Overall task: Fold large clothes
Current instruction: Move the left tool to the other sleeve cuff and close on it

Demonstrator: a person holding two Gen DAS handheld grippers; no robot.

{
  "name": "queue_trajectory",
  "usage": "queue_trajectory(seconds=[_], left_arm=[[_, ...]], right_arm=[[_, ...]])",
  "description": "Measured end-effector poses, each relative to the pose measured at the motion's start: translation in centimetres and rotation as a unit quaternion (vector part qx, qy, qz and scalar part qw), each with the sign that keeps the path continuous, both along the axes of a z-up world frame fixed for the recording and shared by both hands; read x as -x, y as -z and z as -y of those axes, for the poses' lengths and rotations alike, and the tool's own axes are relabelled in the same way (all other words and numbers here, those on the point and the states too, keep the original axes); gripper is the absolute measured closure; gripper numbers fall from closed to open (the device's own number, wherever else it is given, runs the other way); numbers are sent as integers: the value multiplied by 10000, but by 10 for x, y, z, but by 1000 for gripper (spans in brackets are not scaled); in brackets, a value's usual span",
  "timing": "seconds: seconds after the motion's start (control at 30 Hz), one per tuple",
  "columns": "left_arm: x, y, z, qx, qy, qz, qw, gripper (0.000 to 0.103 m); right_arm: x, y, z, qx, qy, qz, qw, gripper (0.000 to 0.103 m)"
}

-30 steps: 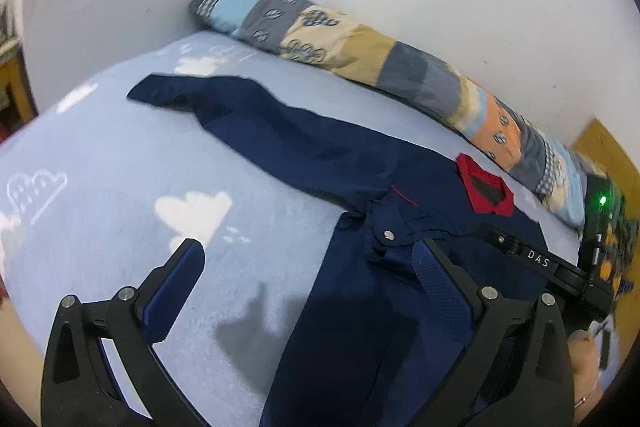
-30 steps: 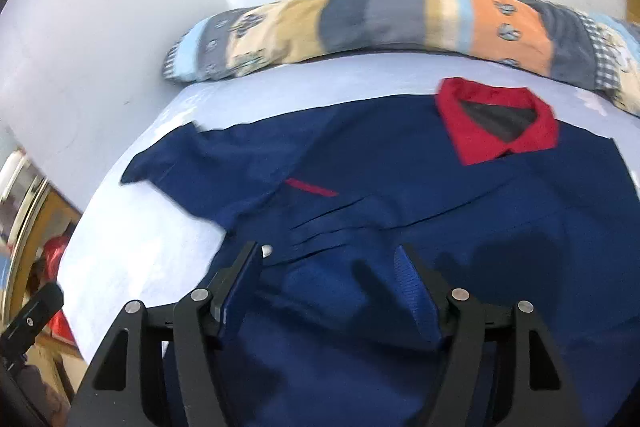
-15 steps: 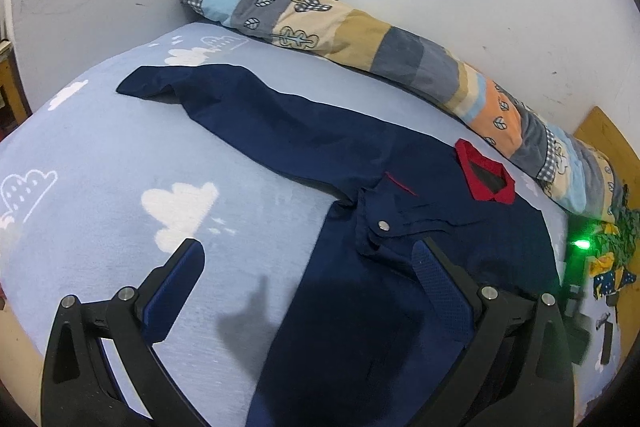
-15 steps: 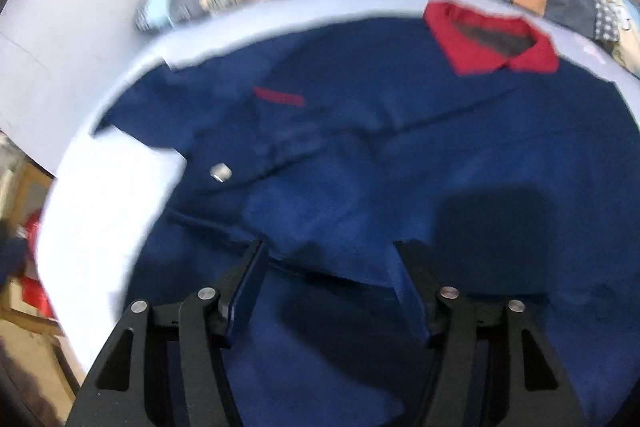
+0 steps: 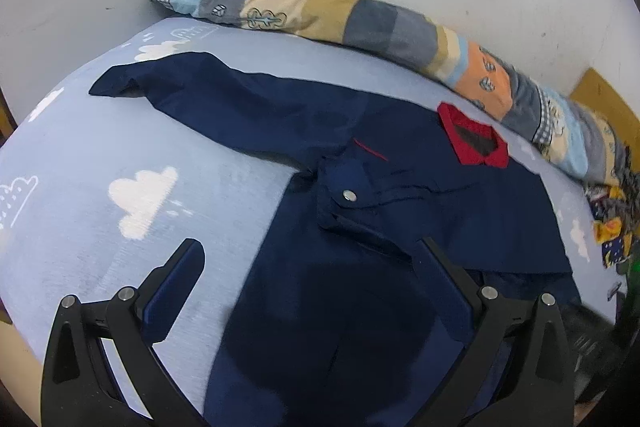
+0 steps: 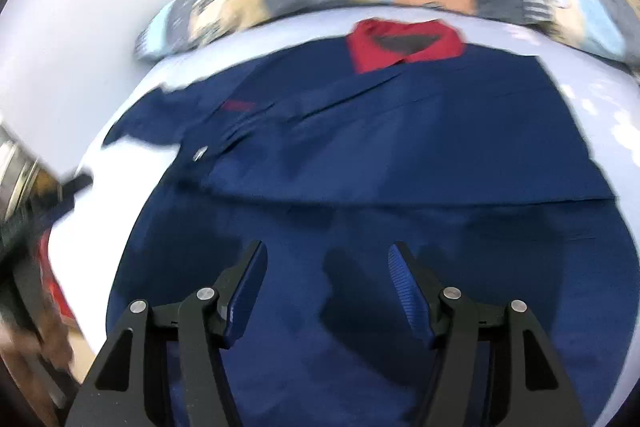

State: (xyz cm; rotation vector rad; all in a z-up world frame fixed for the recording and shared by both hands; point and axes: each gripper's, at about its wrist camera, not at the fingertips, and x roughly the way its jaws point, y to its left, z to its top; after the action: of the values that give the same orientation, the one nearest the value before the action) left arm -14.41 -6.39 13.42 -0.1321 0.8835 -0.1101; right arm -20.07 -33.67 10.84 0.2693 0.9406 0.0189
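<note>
Bed (image 5: 80,155) with cloud-print sheet, patchwork bolster (image 5: 360,23) along the wall. Navy shirt (image 5: 320,291) with red collar (image 5: 472,139) lies flat on the bed, one side looks folded in, left sleeve (image 5: 208,99) spread out. Left hand-held gripper (image 5: 312,283) wide, empty, over the shirt edge. Right hand-held gripper (image 6: 326,279) part-open, empty, above the body. Likely step: folding in the sides. Next move probably needs a pinch on that sleeve.

Your left gripper (image 5: 310,261) stands wide open, tilted downward, nothing between its blue pads (image 5: 176,293). Your right gripper (image 6: 326,265) is also open and empty, pointing steeply down, jaws parted less widely.
</note>
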Motion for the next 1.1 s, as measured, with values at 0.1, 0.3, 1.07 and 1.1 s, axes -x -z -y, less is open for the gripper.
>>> queue_trajectory(seconds=[0.1, 0.3, 1.07, 1.1], left_arm=[[-2, 3, 15, -67, 27, -30, 10000, 0], [-7, 12, 43, -61, 208, -202, 9996, 0], [-126, 52, -250, 3026, -2265, -476, 9246, 30], [-135, 59, -253, 3126, -2318, -509, 9198, 30]], right_arm=[[-3, -11, 18, -378, 205, 127, 9990, 34], [-15, 4, 44, -805, 592, -179, 9948, 32], [-20, -11, 70, -1217, 652, -12, 9904, 31], [-20, -11, 66, -1168, 603, -23, 9913, 31]])
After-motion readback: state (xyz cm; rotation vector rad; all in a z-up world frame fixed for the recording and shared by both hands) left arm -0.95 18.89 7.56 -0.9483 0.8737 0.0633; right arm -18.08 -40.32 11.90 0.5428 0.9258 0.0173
